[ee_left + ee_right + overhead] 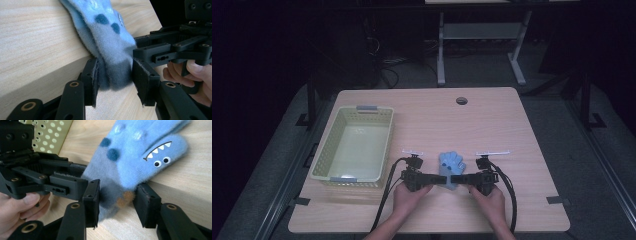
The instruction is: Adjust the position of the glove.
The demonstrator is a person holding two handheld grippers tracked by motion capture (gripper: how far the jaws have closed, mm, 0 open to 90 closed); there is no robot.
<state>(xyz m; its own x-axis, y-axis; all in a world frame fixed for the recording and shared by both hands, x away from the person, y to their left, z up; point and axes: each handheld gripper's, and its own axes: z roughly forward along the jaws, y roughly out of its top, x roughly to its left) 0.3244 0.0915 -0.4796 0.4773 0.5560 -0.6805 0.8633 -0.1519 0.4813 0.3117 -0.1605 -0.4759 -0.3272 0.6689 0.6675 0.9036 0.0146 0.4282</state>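
Note:
A fuzzy blue glove [451,161] with dark spots and a toothy monster face lies flat on the wooden table [492,125], near its front edge. My left gripper [443,179] comes in from the left and my right gripper [457,180] from the right, meeting at the glove's grey cuff end. In the left gripper view the two pads of the left gripper [115,75] touch both sides of the cuff [116,72]. In the right gripper view the right gripper [117,195] likewise has both pads against the cuff of the glove [140,152]. A hand holds each gripper.
A pale green perforated basket [362,111] stands empty at the table's left side, close to my left hand. A small round cable hole [461,100] is at the table's far edge. Cables trail from both grippers toward the front edge.

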